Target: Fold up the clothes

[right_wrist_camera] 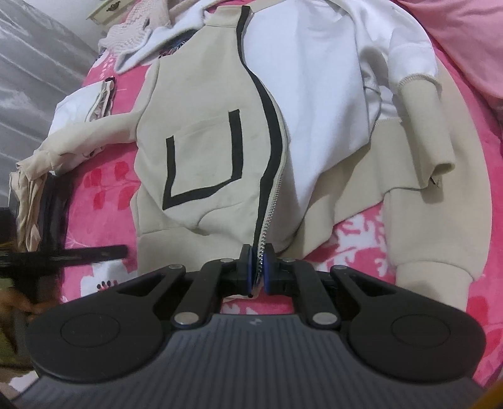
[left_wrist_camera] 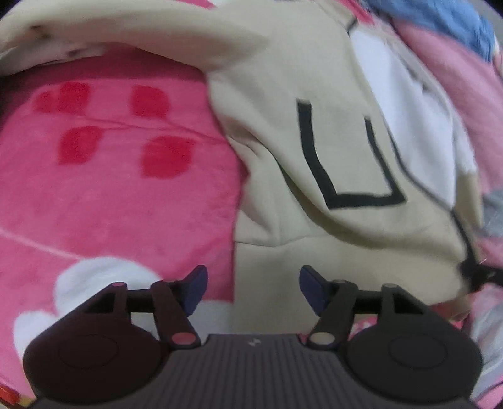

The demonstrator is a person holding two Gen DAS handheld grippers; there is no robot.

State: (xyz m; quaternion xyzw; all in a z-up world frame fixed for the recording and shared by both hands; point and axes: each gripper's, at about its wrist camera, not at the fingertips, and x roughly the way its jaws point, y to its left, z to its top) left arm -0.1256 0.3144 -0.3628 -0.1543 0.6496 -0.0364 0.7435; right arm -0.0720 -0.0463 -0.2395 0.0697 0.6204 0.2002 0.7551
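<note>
A cream zip-up jacket (right_wrist_camera: 201, 135) with black trim and a black-outlined pocket lies open on a pink blanket (right_wrist_camera: 107, 188), its white lining (right_wrist_camera: 314, 94) showing. My right gripper (right_wrist_camera: 257, 270) is shut on the jacket's zipper edge at the bottom hem. In the left wrist view the same jacket (left_wrist_camera: 314, 94) lies ahead and to the right. My left gripper (left_wrist_camera: 253, 291) is open and empty, just short of the jacket's bottom hem (left_wrist_camera: 283, 267). A sleeve (left_wrist_camera: 125, 34) stretches across the top left.
The pink blanket (left_wrist_camera: 110, 188) has red and white flower prints. Other clothes, white and cream, lie at the far left (right_wrist_camera: 78, 107) and top (right_wrist_camera: 135, 34). A blue garment (left_wrist_camera: 440, 19) lies at the top right. A dark object (right_wrist_camera: 53, 220) lies at the left.
</note>
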